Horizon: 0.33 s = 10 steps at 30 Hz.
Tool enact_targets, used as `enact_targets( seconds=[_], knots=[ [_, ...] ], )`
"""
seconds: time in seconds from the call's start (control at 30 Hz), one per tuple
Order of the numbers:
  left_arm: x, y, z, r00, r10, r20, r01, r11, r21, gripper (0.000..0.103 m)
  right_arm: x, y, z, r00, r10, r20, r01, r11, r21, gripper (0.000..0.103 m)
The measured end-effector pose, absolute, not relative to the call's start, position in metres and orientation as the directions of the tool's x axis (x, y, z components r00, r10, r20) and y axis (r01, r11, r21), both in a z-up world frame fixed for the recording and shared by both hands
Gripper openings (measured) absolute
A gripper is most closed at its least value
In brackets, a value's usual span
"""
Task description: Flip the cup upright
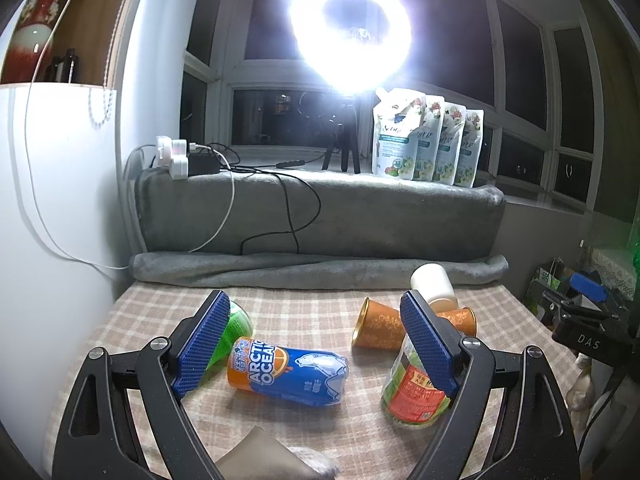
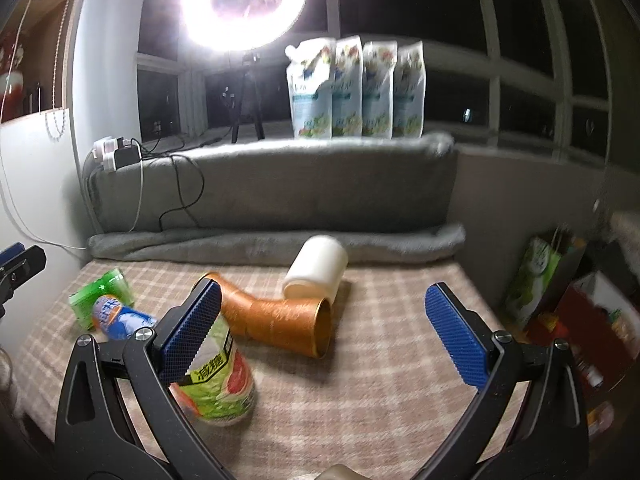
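While on its side, orange cup (image 2: 298,326) between open right gripper (image 2: 324,328) fingers

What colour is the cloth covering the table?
The tablecloth is a beige and white check, clearest in the right wrist view.

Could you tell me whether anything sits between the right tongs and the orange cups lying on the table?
Partly. The upright jar stands beside the left finger of the right tongs, in front of the orange cups. The nearer cup's open rim, facing right, looks reachable.
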<state>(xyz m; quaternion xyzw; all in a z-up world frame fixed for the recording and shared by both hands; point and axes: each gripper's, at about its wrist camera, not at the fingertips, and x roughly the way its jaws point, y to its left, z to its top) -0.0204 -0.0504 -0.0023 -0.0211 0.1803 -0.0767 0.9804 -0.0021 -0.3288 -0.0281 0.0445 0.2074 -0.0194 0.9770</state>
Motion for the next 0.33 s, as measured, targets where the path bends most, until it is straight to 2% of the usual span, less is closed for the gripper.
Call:
enact_targets(
  seconds=[0.17, 0.33],
  knots=[
    [-0.019, -0.044, -0.007, 0.917, -0.157, -0.366, 0.137, 0.987, -0.08, 0.087, 0.005, -0.34, -0.044, 0.892, 0.025, -0.451, 0.048, 0.988, 0.15, 0.103],
    [-0.016, -0.037, -0.011, 0.913, -0.146, -0.38, 0.121, 0.989, -0.088, 0.087, 0.005, -0.34, -0.047, 0.89, 0.023, -0.455, 0.047, 0.989, 0.143, 0.103]
  ],
)
